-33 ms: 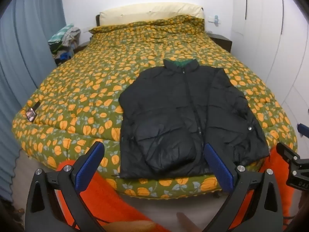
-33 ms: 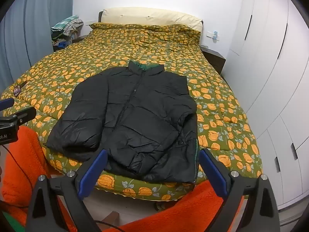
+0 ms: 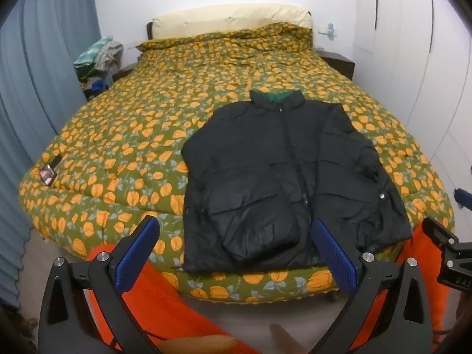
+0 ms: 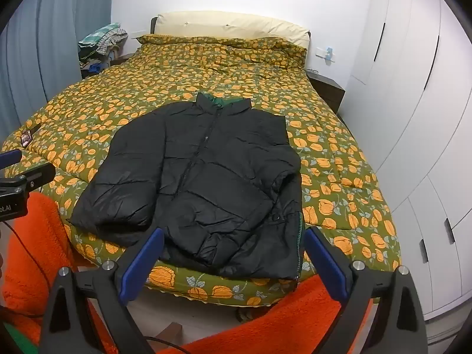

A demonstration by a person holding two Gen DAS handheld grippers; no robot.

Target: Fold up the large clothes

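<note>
While both grippers' fingers (image 3: 138, 250) (image 4: 323, 261) stand apart, the jacket (image 3: 280, 177) hides its far sleeve.

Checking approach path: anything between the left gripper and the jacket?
Nothing. In the left wrist view the open left gripper faces the jacket over bare bedspread.

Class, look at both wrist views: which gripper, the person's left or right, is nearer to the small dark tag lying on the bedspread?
Left. The left gripper hovers open at the bed's foot on the tag's side; the right gripper, also open, hovers beyond the black jacket, farther from the tag.
</note>
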